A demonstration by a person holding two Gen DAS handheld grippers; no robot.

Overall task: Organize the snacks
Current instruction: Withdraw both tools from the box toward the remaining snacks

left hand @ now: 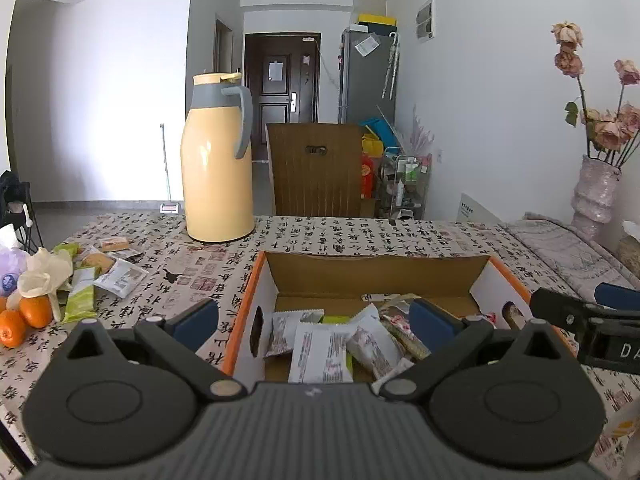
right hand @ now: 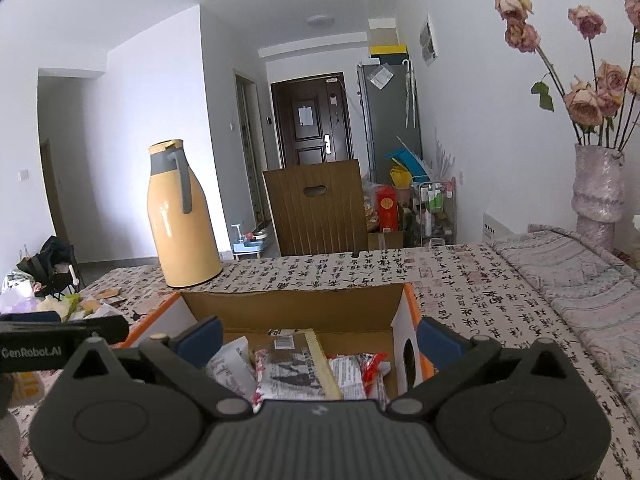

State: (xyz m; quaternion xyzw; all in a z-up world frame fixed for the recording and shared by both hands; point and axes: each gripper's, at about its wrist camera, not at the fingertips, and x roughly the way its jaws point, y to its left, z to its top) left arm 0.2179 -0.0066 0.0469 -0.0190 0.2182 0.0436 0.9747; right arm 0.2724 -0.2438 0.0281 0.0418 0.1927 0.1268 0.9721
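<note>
Snack packets [left hand: 320, 350] in box [left hand: 376, 272], flask [left hand: 218, 160] behind-left

Matt cardboard box [left hand: 376, 276], glossy plastic snack packets [left hand: 320, 356], printed tablecloth [left hand: 320, 232]

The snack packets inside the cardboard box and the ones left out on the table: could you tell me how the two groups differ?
The packets in the box are piled overlapping between the cardboard box walls; the loose packets lie spread on the tablecloth, left of the box beside the oranges. The boxed ones are mostly white, some with red print; the loose ones include green wrappers. Both groups are small sealed packets, and neither gripper holds one.
</note>
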